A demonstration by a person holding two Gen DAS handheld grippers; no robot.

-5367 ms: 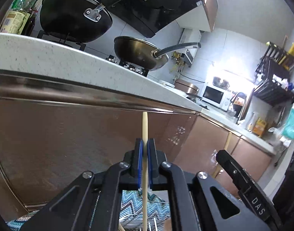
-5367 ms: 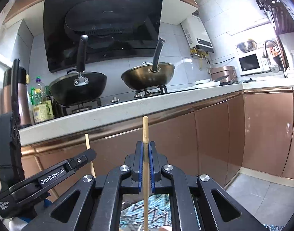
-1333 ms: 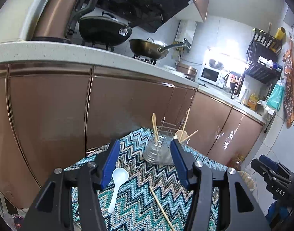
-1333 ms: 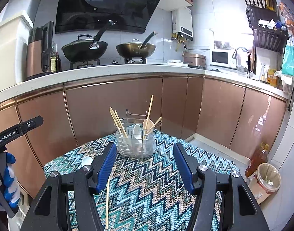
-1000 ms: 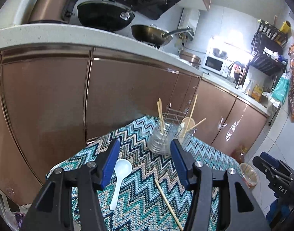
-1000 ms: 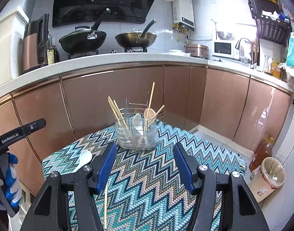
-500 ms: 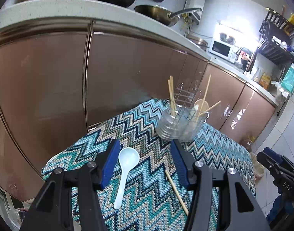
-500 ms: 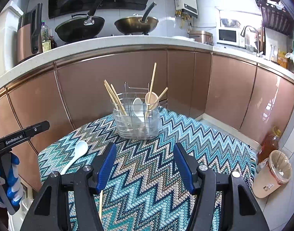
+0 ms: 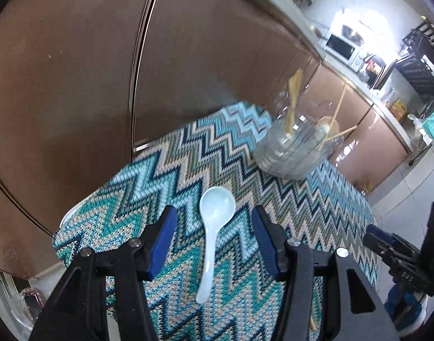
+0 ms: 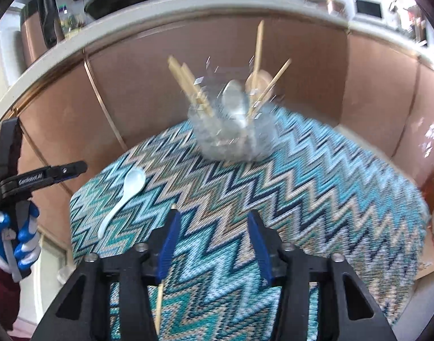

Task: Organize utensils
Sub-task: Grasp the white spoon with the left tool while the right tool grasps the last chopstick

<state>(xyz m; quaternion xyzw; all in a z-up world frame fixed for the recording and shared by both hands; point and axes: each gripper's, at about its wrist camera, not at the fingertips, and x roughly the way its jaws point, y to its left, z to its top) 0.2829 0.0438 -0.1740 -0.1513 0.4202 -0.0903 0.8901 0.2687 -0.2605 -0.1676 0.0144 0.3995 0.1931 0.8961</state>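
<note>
Left gripper (image 9: 214, 237): you are lowering it over the white spoon (image 9: 214, 227) and holding its jaws wide and released; the spoon is lying flat on the zigzag cloth (image 9: 148, 187) between the blue pads, and they are not touching it.

Change on the left: compared with a moment ago, the spoon is filling more of the view and the counter is sliding out of the top, so you are closing in for a pickup.

Right gripper (image 10: 214, 241): its jaws have just been closing but are standing apart with only cloth between them; the loose chopstick (image 10: 160, 301) is lying just outside the left pad, partly hidden beneath it.

Meaning for the task: two utensils are waiting on the cloth; the right jaws are looking misaligned with the chopstick.

Holder (image 10: 231, 130): this clear container is standing upright at the far edge of the cloth, well apart from both loose pieces.

Holder contents: several chopsticks are leaning out at angles, alongside a pale spoon and a wooden one; motion blur is hiding the exact count.
</note>
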